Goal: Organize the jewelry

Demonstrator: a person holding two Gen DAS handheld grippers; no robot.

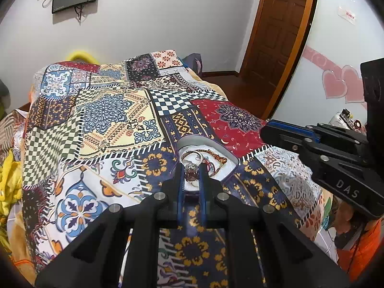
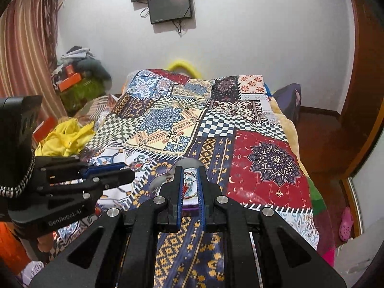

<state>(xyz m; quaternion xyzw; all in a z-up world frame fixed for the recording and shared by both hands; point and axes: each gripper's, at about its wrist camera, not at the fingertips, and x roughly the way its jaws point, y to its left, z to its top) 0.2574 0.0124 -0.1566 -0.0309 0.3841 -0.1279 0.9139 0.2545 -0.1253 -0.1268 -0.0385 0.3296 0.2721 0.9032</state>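
My left gripper (image 1: pixel 192 168) is shut on a silver ring with a dark red stone (image 1: pixel 190 175), held just above a white jewelry tray with a grey rim (image 1: pixel 200 140). A thin gold hoop (image 1: pixel 192 155) and a patterned bangle (image 1: pixel 217 161) lie in that tray. In the right wrist view my right gripper (image 2: pixel 189 170) is shut on a plain silver ring (image 2: pixel 189 179) over the same tray (image 2: pixel 157 183), mostly hidden behind the fingers. Each gripper shows in the other's view: the right gripper (image 1: pixel 265 129) at the right, the left gripper (image 2: pixel 130 172) at the left.
The tray sits on a bed under a patchwork bedspread (image 1: pixel 108 120). Yellow cloth (image 2: pixel 64 136) and piled boxes lie to the bed's left. A wooden door (image 1: pixel 280 36) and bare floor are at the right, with a pink shoe (image 2: pixel 346 223) on the floor.
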